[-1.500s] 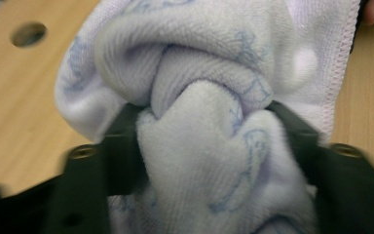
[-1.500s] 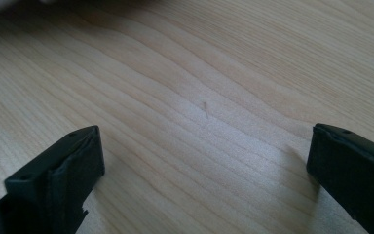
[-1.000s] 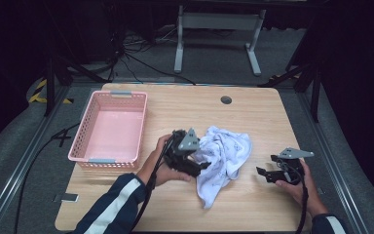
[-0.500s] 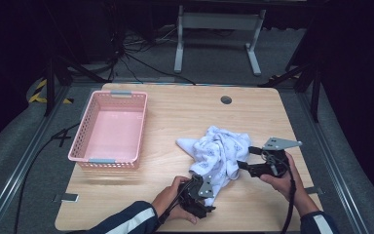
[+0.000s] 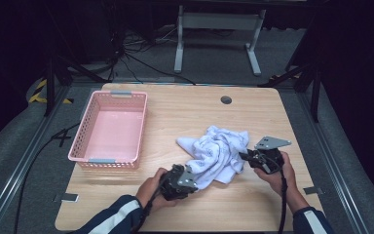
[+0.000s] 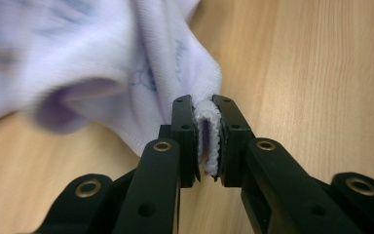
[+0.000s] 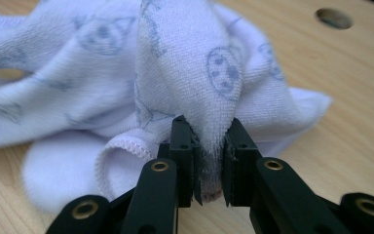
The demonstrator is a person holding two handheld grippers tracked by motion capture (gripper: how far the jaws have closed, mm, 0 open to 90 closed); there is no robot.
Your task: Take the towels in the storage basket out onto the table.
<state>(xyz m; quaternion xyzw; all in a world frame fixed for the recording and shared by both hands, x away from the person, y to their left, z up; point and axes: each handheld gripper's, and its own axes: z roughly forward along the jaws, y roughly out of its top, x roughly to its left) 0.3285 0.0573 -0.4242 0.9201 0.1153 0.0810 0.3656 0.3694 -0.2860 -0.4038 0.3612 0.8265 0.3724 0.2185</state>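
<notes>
- A dark room surrounds the pale wooden table [image 5: 175,112]; cables trail over the grey floor behind it, near a grey metal stand [image 5: 217,34].
- A crumpled white terry cloth with a faint blue print [image 5: 216,153] lies on the near right part of the table, bunched up in folds.
- The left gripper [image 5: 193,183] sits at the cloth's near left edge, held in the person's left hand [image 5: 152,187]. In the left gripper view its black jaws are pinching a folded hem of the cloth [image 6: 126,73] between them.
- The right gripper [image 5: 242,156] meets the cloth's right side, with the right hand [image 5: 278,171] behind it. In the right gripper view its jaws are clamped on a raised fold of the cloth [image 7: 185,73].
- A pink perforated plastic basket [image 5: 136,141] stands on the left half of the table, well apart from the cloth.
- A small round dark hole [image 5: 226,100] marks the tabletop beyond the cloth, towards the far edge.
</notes>
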